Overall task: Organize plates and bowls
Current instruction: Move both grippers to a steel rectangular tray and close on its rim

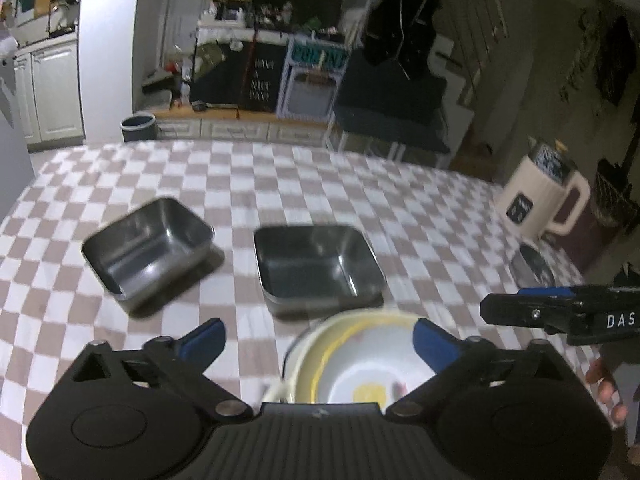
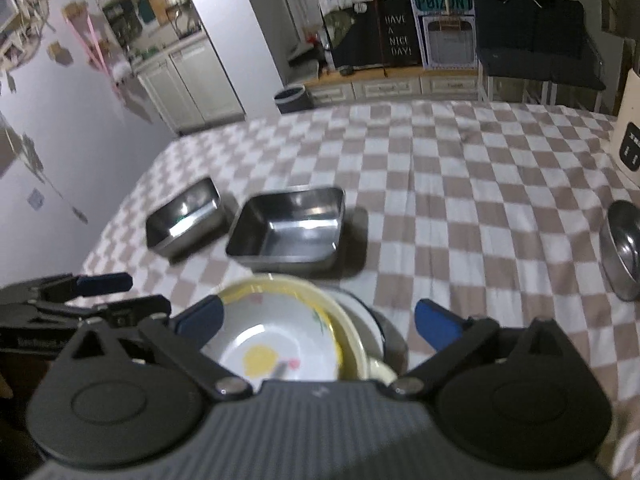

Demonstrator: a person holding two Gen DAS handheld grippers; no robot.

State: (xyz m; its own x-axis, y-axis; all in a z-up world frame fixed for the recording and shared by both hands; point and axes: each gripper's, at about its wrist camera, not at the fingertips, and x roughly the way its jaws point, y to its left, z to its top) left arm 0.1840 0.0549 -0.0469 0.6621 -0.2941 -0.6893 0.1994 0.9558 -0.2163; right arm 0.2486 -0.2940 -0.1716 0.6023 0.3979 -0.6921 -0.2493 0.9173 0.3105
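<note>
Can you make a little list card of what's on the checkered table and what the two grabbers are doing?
surface: checkered tablecloth
metal trays: two square steel trays, side by side, empty
stack: flowered bowl nested on top of other dishes
round metal bowl: far right
jug: cream, handled
left hand-held gripper: open, holding nothing
right hand-held gripper: open, holding nothing

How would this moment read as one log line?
left tongs: open, empty | right tongs: open, empty | painted bowl: stacked on table | steel trays: beyond, unstacked

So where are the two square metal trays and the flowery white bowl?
Smaller steel tray [image 1: 148, 246]: left wrist view, on its inner floor.
Larger steel tray [image 2: 292, 232]: right wrist view, on its inner floor.
White bowl [image 2: 276, 340]: right wrist view, on its inside, above the yellow patch.
</note>
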